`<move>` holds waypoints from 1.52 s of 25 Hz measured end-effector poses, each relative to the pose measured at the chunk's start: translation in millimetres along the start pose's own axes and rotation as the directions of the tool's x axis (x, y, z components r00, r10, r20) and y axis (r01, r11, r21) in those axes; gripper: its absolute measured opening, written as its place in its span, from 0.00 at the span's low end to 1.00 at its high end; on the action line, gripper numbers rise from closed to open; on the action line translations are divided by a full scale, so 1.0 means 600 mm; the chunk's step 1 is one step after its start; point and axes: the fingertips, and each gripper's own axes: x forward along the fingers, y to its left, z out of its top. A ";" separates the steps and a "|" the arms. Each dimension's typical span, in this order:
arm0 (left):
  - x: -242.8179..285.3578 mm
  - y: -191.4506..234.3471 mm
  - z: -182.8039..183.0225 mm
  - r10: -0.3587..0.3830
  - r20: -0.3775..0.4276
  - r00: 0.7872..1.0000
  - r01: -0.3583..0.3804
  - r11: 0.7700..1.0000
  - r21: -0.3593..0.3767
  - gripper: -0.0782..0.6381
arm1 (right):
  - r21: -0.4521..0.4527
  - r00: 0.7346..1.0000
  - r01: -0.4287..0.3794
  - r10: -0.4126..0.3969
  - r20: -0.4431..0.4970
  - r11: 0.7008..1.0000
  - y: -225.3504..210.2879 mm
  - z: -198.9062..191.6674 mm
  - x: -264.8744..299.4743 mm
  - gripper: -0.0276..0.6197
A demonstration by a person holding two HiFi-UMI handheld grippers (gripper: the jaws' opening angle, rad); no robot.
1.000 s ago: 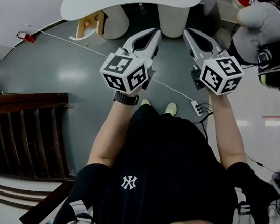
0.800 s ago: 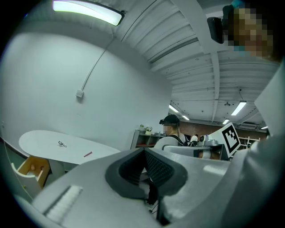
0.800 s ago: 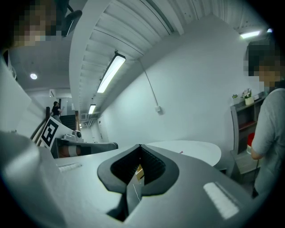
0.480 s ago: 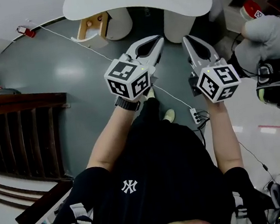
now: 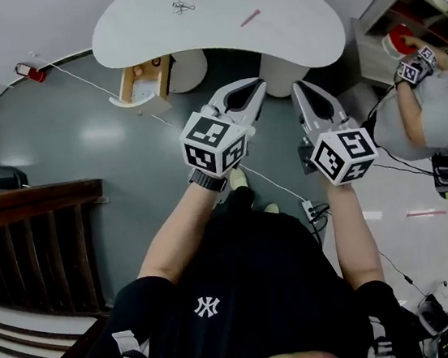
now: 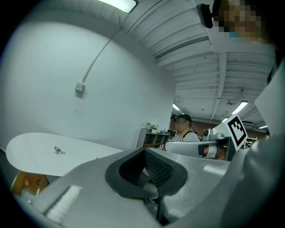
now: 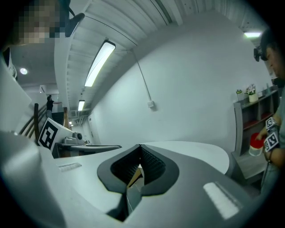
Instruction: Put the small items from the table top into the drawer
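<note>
Step in hand: approach, as I judge it. Nothing picked up yet.

- Left gripper (image 5: 254, 86): jaws clenched tip to tip, nothing between them. The left gripper view confirms the ribbed pads meet with only the hollow behind them.
- Right gripper (image 5: 297, 87): likewise closed and empty. Its own view shows the tips together.
- Both are held out in front of me, pointing toward the white kidney-shaped table (image 5: 294, 30) and not yet over it.
- Task items lie on the table top: a black binder clip (image 5: 182, 7) near the far left edge, and a thin red item (image 5: 250, 18) toward the middle. The red item is too small to name further. The two are well apart.
- Wooden drawer (image 5: 142, 85): stands pulled out under the table's left end, interior open from above.

Next move, my read: close in on the table and spread one pair of jaws. The clip is small and low, so I must come down at it carefully.
</note>
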 end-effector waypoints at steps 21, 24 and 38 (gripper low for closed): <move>0.130 0.205 0.006 -0.029 -0.058 0.998 0.029 1.000 0.003 0.11 | 0.017 0.997 0.081 -0.081 -0.012 0.997 -0.075 0.024 0.232 0.08; 0.164 0.232 0.004 -0.014 -0.066 0.998 0.015 1.000 0.005 0.11 | 0.009 0.997 0.069 -0.069 -0.018 0.998 -0.101 0.026 0.268 0.08; 0.366 0.400 -0.069 0.116 -0.181 0.977 -0.112 0.993 0.033 0.11 | -0.012 0.993 -0.003 0.002 -0.116 1.000 -0.261 -0.014 0.462 0.08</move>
